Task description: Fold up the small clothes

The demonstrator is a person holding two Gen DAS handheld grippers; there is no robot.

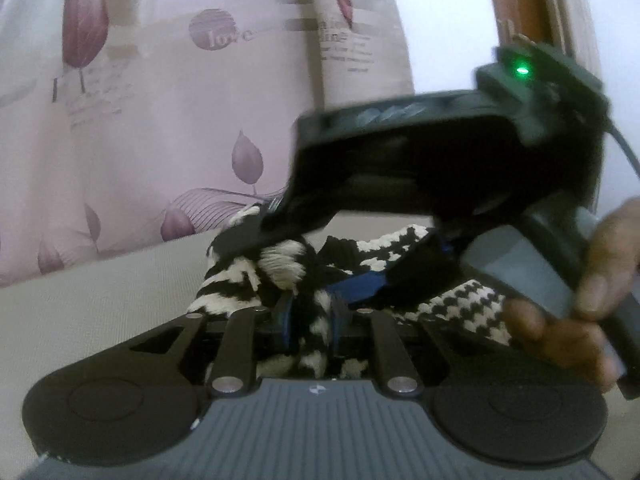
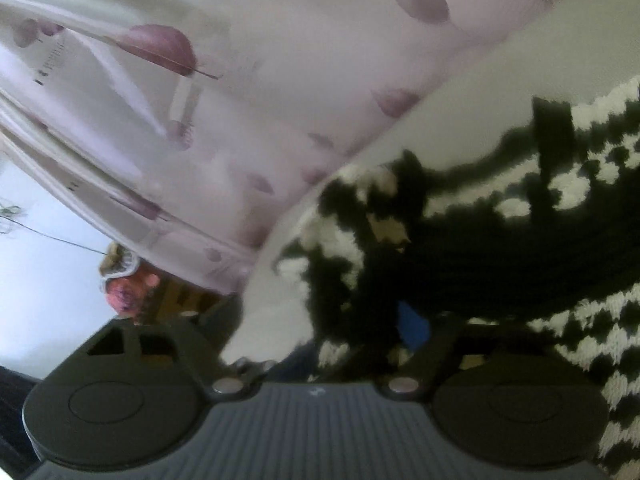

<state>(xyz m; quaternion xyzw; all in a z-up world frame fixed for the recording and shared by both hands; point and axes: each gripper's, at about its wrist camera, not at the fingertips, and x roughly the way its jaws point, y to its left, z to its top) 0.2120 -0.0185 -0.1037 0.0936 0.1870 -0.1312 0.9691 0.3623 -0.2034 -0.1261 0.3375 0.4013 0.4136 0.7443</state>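
Black-and-white houndstooth knit garment lies bunched on the beige worktop, in front of a pink leaf-print curtain. Left hand-held gripper: jaws nearly closed, pinching a fold of the knit between the blue pads. Right hand-held gripper reaches in from the right, held by a hand; fingers pushed into the same bunch. Right wrist view blurred: jaws partly open, fabric around them; a grip cannot be told.
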